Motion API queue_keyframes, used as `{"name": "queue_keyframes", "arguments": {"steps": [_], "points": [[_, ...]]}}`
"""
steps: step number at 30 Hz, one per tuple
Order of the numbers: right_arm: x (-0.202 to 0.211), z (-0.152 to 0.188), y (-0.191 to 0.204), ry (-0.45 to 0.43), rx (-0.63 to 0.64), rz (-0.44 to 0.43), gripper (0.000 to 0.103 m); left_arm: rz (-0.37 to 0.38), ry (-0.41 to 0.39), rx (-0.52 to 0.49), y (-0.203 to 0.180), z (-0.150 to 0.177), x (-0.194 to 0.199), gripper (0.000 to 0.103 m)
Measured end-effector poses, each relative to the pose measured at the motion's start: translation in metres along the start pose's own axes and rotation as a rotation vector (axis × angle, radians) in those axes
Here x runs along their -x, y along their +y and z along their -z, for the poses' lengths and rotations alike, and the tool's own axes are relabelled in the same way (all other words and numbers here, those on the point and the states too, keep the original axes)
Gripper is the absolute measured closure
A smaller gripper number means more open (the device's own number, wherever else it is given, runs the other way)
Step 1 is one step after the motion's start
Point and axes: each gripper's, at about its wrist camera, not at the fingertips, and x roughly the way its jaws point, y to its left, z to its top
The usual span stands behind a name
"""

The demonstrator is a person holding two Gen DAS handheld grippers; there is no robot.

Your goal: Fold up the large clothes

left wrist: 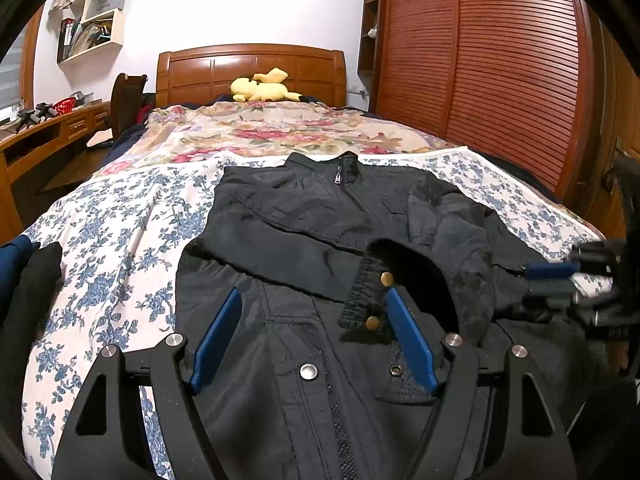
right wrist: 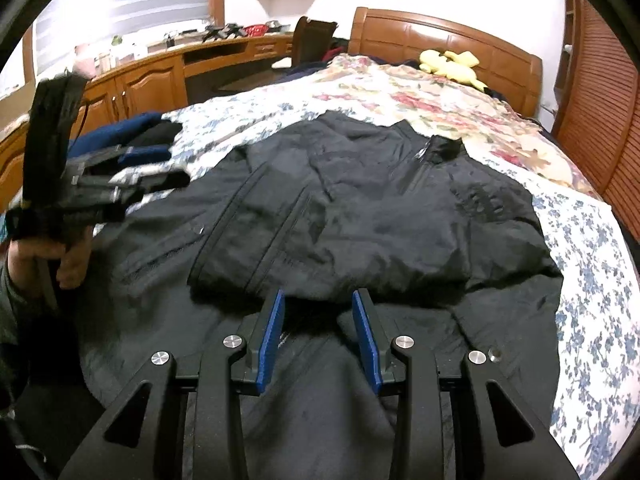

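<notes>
Blue-padded left gripper [left wrist: 314, 330] hangs wide open over the black zip-front jacket [left wrist: 320, 240], holding nothing — a sleeve cuff with brass snaps [left wrist: 370, 300] lies between its fingers. Right gripper [right wrist: 318, 334], narrower but open and empty, hovers above the jacket's folded sleeve. The jacket lies spread across a blue-flowered white sheet [left wrist: 120, 220] on the wooden-headboard bed [left wrist: 252, 68]. Folded dark clothes [right wrist: 136, 136] sit beside it — a yellow plush toy [left wrist: 262, 86] rests near the headboard.
</notes>
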Motion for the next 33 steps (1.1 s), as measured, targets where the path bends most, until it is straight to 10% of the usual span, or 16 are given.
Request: {"name": "queue_keyframes", "arguments": {"steps": [13, 25, 29, 33], "points": [[-0.053, -0.060, 0.009, -0.053, -0.104, -0.118, 0.051, -0.007, -0.008, 0.008, 0.009, 0.002, 0.009, 0.027], [-0.117, -0.097, 0.026, 0.137, -0.093, -0.099, 0.051, -0.029, -0.030, 0.057, 0.032, 0.003, 0.025, 0.027], [-0.121, -0.096, 0.028, 0.183, -0.076, -0.151, 0.101, -0.044, -0.028, 0.078, 0.037, 0.002, 0.025, 0.027], [-0.105, -0.087, 0.027, 0.132, -0.088, -0.193, 0.101, -0.046, -0.034, 0.079, 0.036, 0.000, 0.025, 0.027]]}}
